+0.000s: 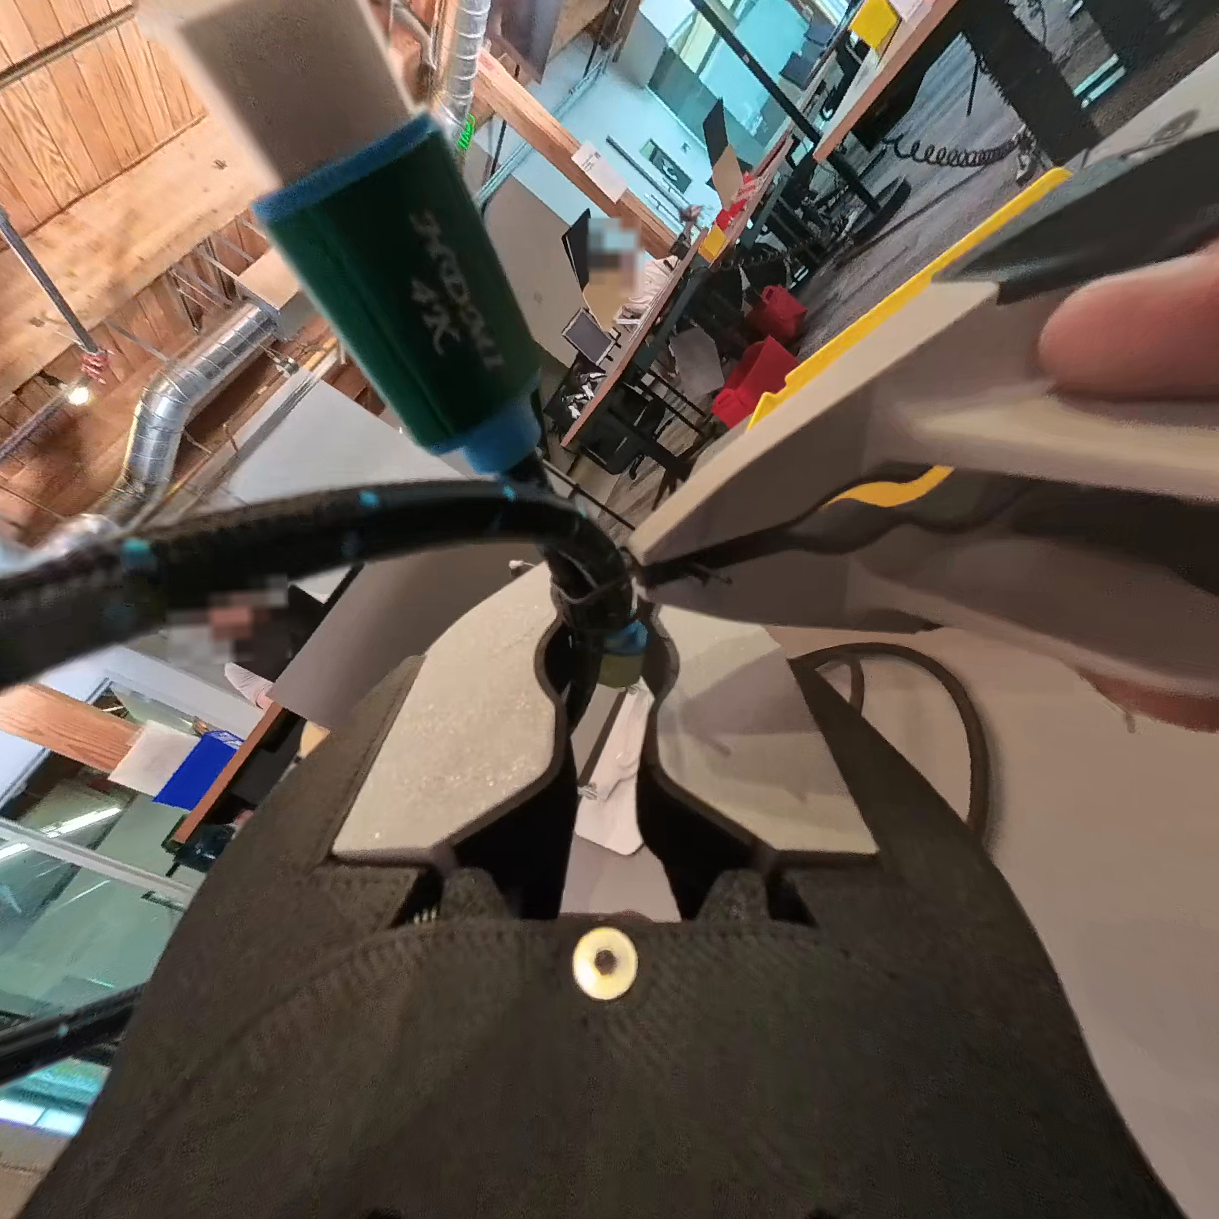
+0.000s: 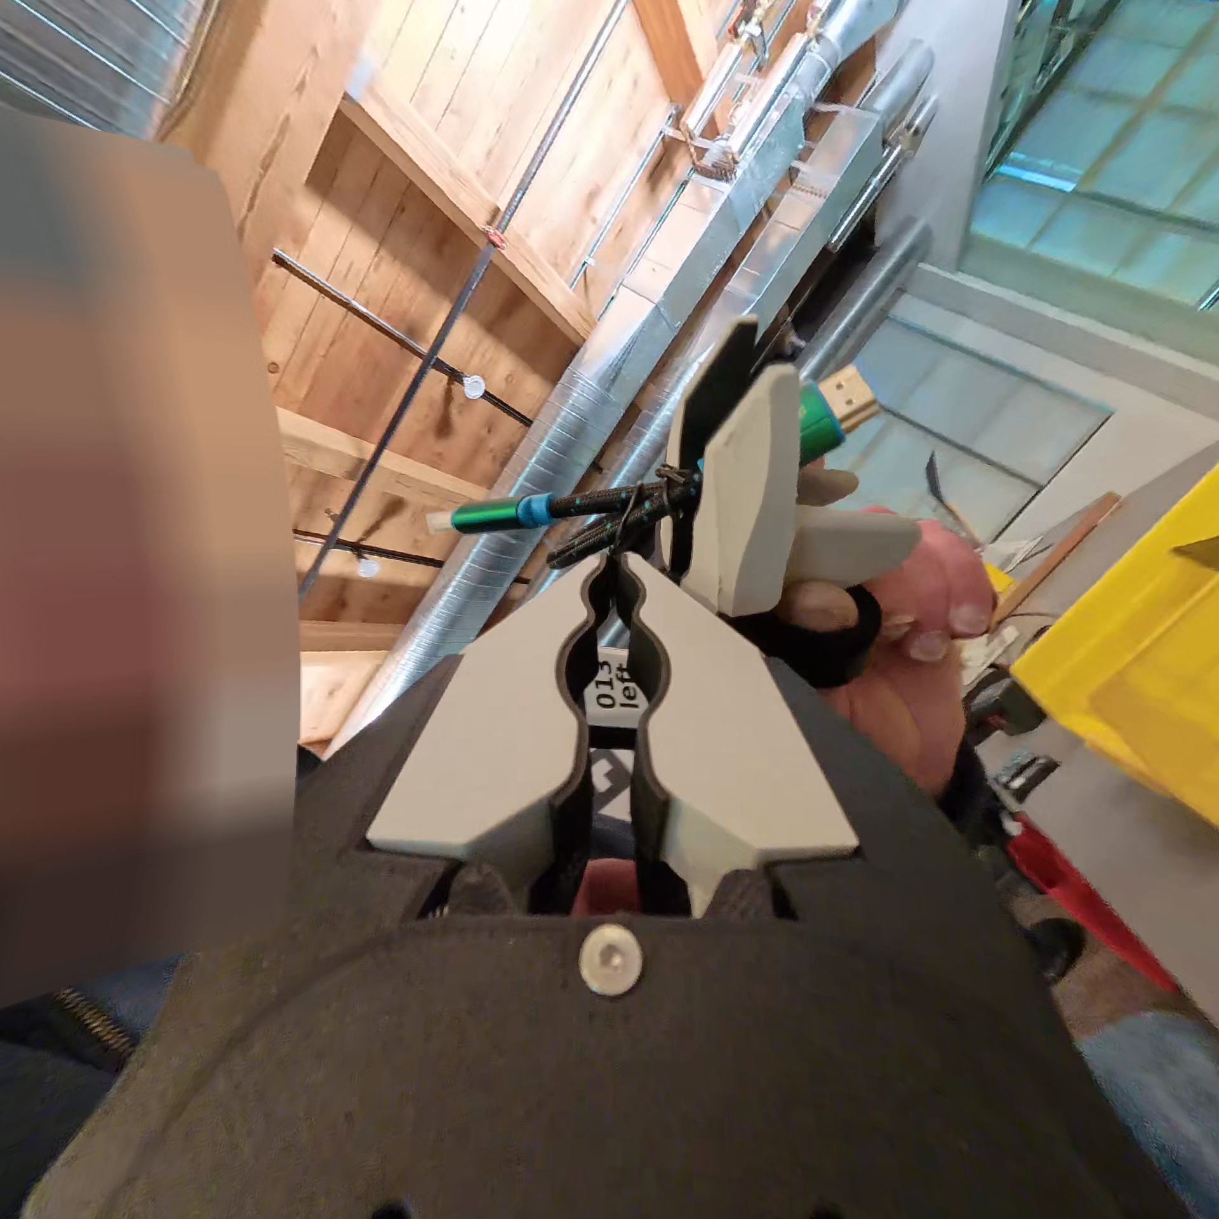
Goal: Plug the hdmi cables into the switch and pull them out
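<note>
Overhead, the bundled cable (image 2: pixel 620 511) with green plugs (image 2: pixel 485 516) hangs in the air between both tools. Left gripper (image 1: pixel 597 650) is clamped on the bundle; right gripper (image 2: pixel 613 574) pinches it too. A yellow bin (image 2: pixel 1134 659) sits nearby.

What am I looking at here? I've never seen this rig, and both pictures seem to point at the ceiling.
There is no robot. A person holds a hand-held gripper in each hand, each with a camera looking along its fingers. The left wrist view shows the left hand-held gripper shut on a braided HDMI cable, with one green plug close by. The right wrist view shows the right hand-held gripper, seemingly closed on the same tied cable, and the person's hand working the left one. Both cameras tilt up at the wooden ceiling and ducts. No work surface or switch shows.
</note>
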`<state>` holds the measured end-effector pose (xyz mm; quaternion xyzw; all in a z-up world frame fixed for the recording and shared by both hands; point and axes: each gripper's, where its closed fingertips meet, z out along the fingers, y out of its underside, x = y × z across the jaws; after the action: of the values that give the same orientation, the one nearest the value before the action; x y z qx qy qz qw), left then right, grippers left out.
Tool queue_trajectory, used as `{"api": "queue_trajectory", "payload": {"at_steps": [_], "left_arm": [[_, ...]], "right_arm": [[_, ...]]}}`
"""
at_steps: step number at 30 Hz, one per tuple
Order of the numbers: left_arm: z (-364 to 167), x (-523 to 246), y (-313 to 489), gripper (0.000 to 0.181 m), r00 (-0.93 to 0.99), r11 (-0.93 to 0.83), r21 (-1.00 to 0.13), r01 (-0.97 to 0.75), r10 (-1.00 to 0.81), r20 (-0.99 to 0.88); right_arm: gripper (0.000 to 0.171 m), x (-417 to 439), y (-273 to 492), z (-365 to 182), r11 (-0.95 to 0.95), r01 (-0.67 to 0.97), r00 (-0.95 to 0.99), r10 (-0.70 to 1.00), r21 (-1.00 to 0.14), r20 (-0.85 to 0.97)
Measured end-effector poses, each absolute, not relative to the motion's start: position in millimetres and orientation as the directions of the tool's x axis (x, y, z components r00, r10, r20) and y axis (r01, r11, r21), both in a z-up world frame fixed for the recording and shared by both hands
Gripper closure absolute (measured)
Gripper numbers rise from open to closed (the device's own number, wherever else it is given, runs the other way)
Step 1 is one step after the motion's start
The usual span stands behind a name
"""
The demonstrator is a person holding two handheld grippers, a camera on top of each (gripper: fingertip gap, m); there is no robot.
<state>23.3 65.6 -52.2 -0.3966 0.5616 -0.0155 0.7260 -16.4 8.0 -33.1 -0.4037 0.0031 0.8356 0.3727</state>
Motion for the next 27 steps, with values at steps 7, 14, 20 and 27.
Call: {"api": "queue_trajectory", "payload": {"at_steps": [7, 14, 20, 27], "left_arm": [[-57.2, 22.7, 72.0, 0.164, 0.364, 0.593, -0.696, -0.404, -0.594, -0.717], [-58.6, 25.2, 71.6, 0.165, 0.356, 0.541, -0.743, -0.393, -0.656, -0.666], [-60.9, 26.5, 73.5, 0.165, 0.359, 0.517, -0.754, -0.406, -0.669, -0.651], [-62.3, 27.3, 73.3, 0.165, 0.356, 0.505, -0.761, -0.409, -0.679, -0.642]], "right_arm": [[0.166, -17.2, 16.2, -40.6, -0.344, -0.516, 0.168, 0.857, -0.784, -0.487], [0.167, -20.3, 21.5, -45.5, 0.153, 0.023, 0.587, 0.798, -0.988, 0.137], [0.167, -16.3, 27.6, -44.0, 0.363, 0.403, 0.633, 0.552, -0.84, 0.542], [0.166, -11.2, 30.6, -39.2, 0.447, 0.602, 0.565, 0.346, -0.661, 0.749]]}}
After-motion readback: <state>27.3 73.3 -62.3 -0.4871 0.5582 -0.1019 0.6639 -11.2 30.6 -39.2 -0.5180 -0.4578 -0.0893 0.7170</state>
